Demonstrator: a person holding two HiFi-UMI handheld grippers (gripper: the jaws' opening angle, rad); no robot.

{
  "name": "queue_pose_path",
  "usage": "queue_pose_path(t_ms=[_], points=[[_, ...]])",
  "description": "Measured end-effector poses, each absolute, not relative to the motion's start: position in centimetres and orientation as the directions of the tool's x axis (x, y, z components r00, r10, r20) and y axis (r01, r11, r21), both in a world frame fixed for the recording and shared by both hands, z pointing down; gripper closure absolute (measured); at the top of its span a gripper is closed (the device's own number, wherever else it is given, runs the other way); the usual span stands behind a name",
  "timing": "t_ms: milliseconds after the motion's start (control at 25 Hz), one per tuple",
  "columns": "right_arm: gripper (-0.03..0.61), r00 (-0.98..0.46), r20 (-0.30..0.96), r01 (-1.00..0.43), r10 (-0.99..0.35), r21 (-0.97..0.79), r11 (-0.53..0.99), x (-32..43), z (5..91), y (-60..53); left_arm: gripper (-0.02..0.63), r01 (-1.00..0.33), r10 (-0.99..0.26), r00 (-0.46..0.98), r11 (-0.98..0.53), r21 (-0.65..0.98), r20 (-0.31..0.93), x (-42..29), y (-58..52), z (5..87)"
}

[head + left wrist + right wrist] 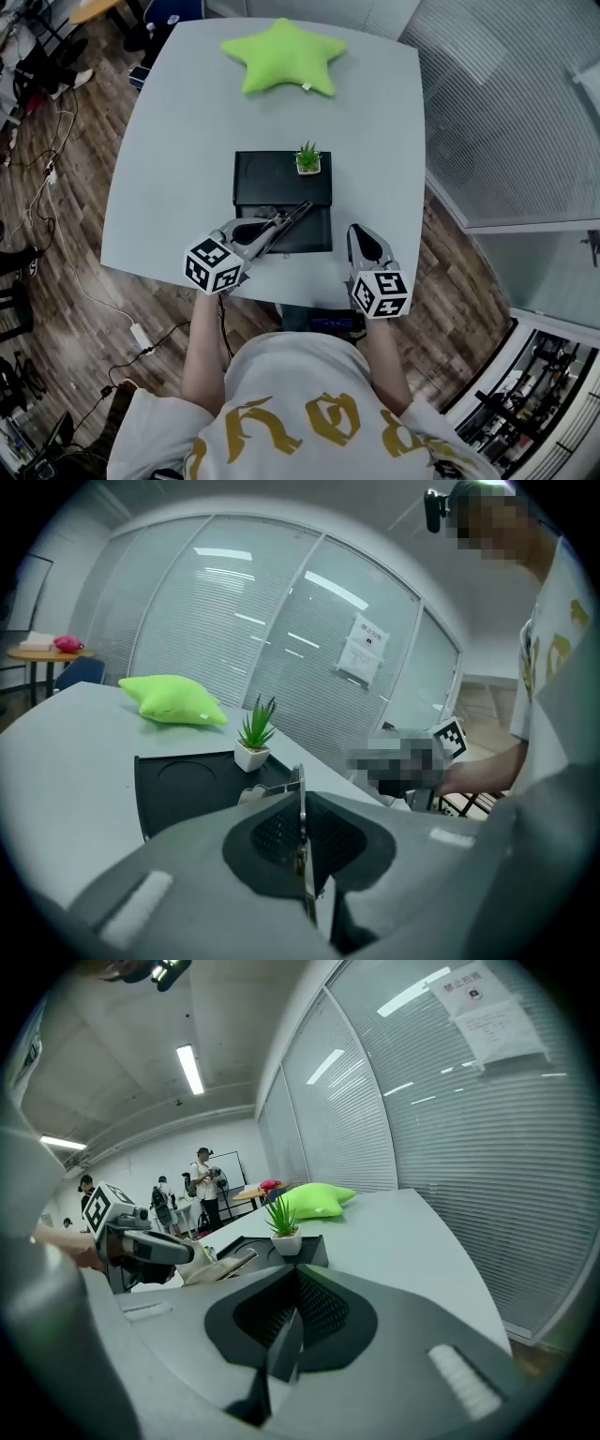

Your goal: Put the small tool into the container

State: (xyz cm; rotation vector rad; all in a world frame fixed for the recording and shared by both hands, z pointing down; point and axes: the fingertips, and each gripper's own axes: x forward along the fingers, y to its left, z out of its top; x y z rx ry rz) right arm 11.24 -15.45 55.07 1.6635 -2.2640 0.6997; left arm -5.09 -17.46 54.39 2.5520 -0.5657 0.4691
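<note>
- Small tool [291, 217] is clamped in the left gripper [265, 234], its tip jutting ahead of the jaws over the black container [267, 183], seemingly ready for release.
- Right gripper [362, 236], jaws together and empty, waits just right of the container.

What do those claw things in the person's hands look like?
The left gripper and right gripper are grey with black meshed pads. Each carries a white cube printed with black square patterns. The person wears a white T-shirt with gold lettering.
</note>
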Motion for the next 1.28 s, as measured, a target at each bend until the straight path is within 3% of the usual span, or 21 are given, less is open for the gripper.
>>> queue_pose_path(t_ms=[760,1280], points=[[0.557,-0.307,0.500,-0.943,-0.810,-0.276,0.187,12.8,57.6,-19.0,0.609,-0.265,-0.009,0.819,-0.892,0.365,0.574,-2.0,-17.6,59.8],[0.557,-0.320,0.524,-0.939,-0.789,-0.285,0.191,12.6,59.2,-20.0,0.609,-0.185,0.113,0.760,-0.906,0.380,0.640,-1.1,-16.6,62.9]])
